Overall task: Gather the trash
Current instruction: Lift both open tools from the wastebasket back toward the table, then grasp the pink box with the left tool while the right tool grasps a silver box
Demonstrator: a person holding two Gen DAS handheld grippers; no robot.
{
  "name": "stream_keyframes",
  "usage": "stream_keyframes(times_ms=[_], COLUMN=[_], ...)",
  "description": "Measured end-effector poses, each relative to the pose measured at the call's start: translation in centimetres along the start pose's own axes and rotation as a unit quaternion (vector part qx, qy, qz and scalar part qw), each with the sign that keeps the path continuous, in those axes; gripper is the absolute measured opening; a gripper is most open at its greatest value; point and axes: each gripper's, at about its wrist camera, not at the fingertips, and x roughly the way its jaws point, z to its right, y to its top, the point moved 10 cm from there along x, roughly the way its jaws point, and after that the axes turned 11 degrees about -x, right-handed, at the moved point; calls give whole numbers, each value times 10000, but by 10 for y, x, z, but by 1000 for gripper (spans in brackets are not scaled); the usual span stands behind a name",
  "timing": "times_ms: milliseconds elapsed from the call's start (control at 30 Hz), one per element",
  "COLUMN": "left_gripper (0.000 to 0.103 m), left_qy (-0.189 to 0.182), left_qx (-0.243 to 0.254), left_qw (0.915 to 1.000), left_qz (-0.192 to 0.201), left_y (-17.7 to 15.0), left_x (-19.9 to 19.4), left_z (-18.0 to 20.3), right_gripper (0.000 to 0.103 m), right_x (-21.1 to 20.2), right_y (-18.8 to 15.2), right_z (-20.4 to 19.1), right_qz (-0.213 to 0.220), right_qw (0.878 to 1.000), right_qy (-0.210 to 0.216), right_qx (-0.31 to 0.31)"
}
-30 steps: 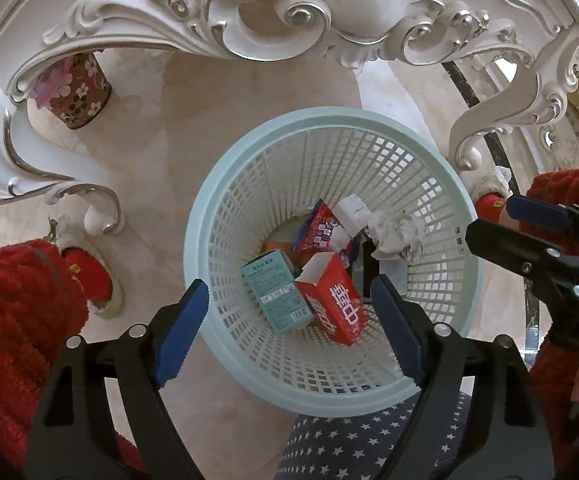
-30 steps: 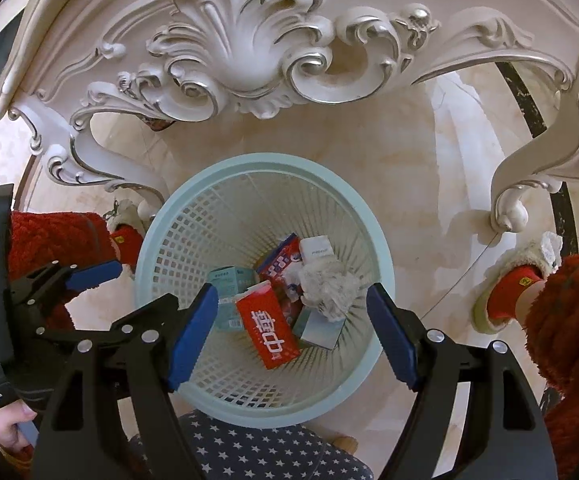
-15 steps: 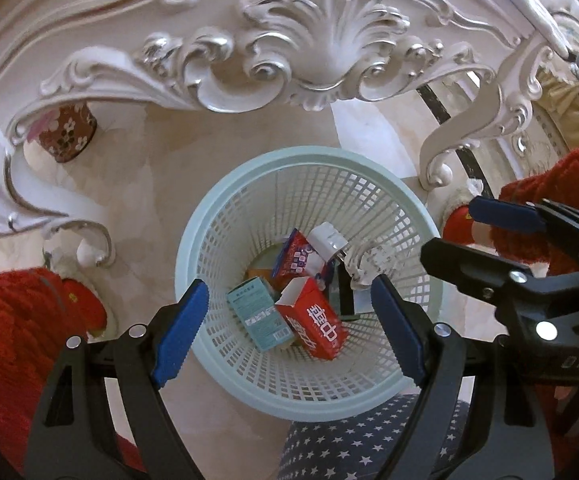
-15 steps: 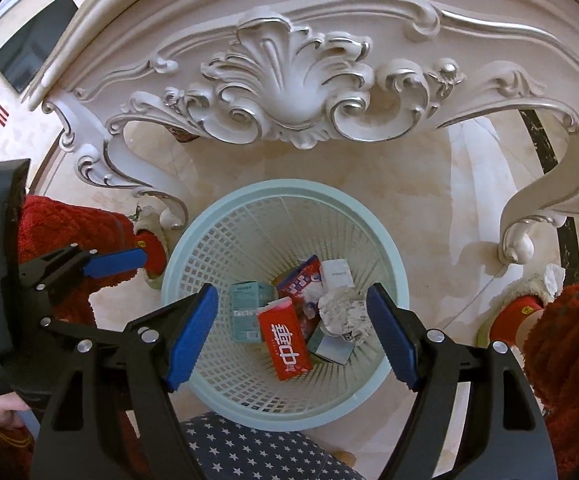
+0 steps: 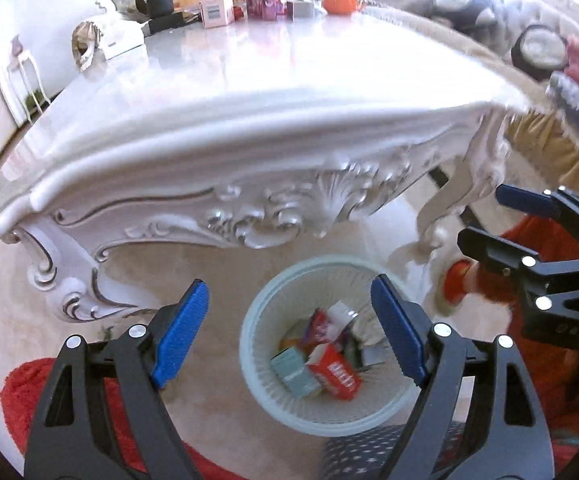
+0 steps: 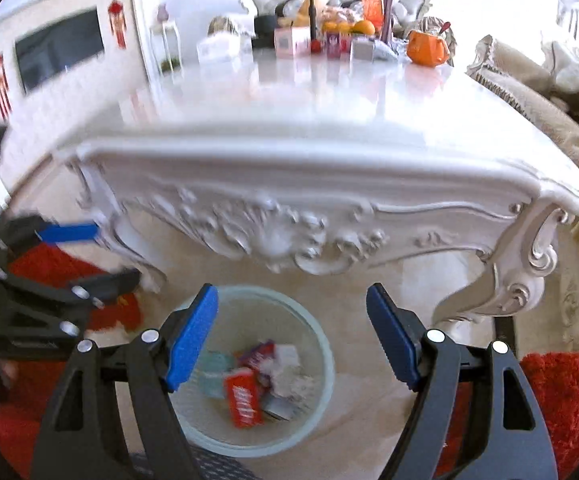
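A pale blue mesh basket [image 5: 261, 380] stands on the floor under the near edge of the white carved table [image 5: 249, 128]. It holds a red box [image 5: 335, 372], a teal box [image 5: 295, 372] and other wrappers. In the right wrist view the basket [image 6: 321, 408] shows the same red box [image 6: 243, 398] and crumpled paper [image 6: 289, 376]. My left gripper [image 5: 289, 336] is open and empty, high above the basket. My right gripper [image 6: 291, 338] is open and empty too, beside the left one, and shows in the left wrist view [image 5: 489, 220].
The table top [image 6: 309, 96] carries boxes, an orange pot [image 6: 427, 50], fruit and a vase at its far end. Carved table legs [image 6: 501, 288] flank the basket. Red slippers and trouser legs [image 6: 561, 396] stand either side. A sofa [image 6: 537, 92] is at the right.
Both grippers have risen and tilted up from looking down into the basket. The table top and room now show, and the basket sits lower and smaller in view.
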Motion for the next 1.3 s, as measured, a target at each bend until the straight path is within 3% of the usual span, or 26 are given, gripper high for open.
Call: stream_keyframes(times_ms=[67, 100, 167, 267, 300, 333, 400, 433, 500, 567, 700, 767, 800, 833, 867, 933, 967, 1000, 1067, 1133, 1300], left_gripper=[81, 81, 81, 81, 98, 98, 98, 98, 98, 98, 97, 98, 98, 98, 98, 98, 98, 98, 98, 98, 98], left_qy=[-158, -202, -372, -700, -922, -1479, -1898, -2124, -2478, -2778, -2740, -3241, -3365, -3454, -3436, -3031, -2611, -2204, -1254, -566, -72], left_qx=[122, 182, 117, 34, 69, 40, -256, -436, -926, -1298, -1320, -1332, -1269, -1168, -956, -426, -100, 116, 249, 208, -390], left_qw=[9996, 9989, 9978, 9973, 9956, 9890, 9796, 9715, 9460, 9176, 8843, 8547, 8507, 8549, 8733, 9196, 9490, 9685, 9918, 9968, 9991], left_qz=[196, 370, 544, 211, 131, 32, -616, -960, -1874, -2527, -3542, -3830, -3833, -3690, -3320, -2461, -1765, -1153, 48, 531, 118], left_y=[13, 23, 43, 78, 88, 98, 119, 128, 137, 146, 151, 167, 178, 196, 221, 267, 299, 327, 380, 414, 438], left_x=[-9, -12, -10, 10, 10, 5, 11, 14, 20, 21, 19, 3, -4, -12, -17, -13, -3, 10, 48, 103, 219], left_z=[6, 7, 7, 4, 5, 13, 13, 14, 13, 11, 19, 34, 40, 45, 48, 45, 39, 32, 10, -10, -38], right_gripper=[73, 82, 84, 84, 84, 84, 84, 84, 84, 84, 84, 84, 84, 84, 84, 84, 84, 84, 84, 84, 84], right_x=[-17, -23, -27, -15, -13, -9, -3, 3, 15, 32, 65, 87, 97, 108, 120, 138, 150, 157, 175, 188, 214], right_y=[25, 36, 63, 111, 122, 141, 168, 183, 206, 226, 264, 278, 282, 285, 289, 291, 292, 292, 293, 294, 299], right_z=[1, 2, 11, 23, 28, 38, 59, 71, 88, 111, 142, 153, 158, 164, 171, 180, 185, 188, 193, 195, 204], right_qz=[453, 710, 1116, 1282, 1361, 1421, 1447, 1403, 1303, 1151, 944, 804, 770, 745, 721, 615, 548, 503, 395, 298, -95], right_qw=[9987, 9971, 9933, 9914, 9905, 9898, 9888, 9887, 9899, 9922, 9938, 9947, 9950, 9951, 9951, 9954, 9958, 9959, 9962, 9962, 9966], right_qy=[220, 266, 217, 239, 172, 6, -308, -446, -473, -447, -541, -594, -593, -620, -664, -722, -696, -684, -641, -683, -691], right_qx=[48, 76, 224, 144, 87, -46, -214, -280, -307, -196, -221, -256, -231, -176, -107, 94, 222, 296, 440, 445, 440])
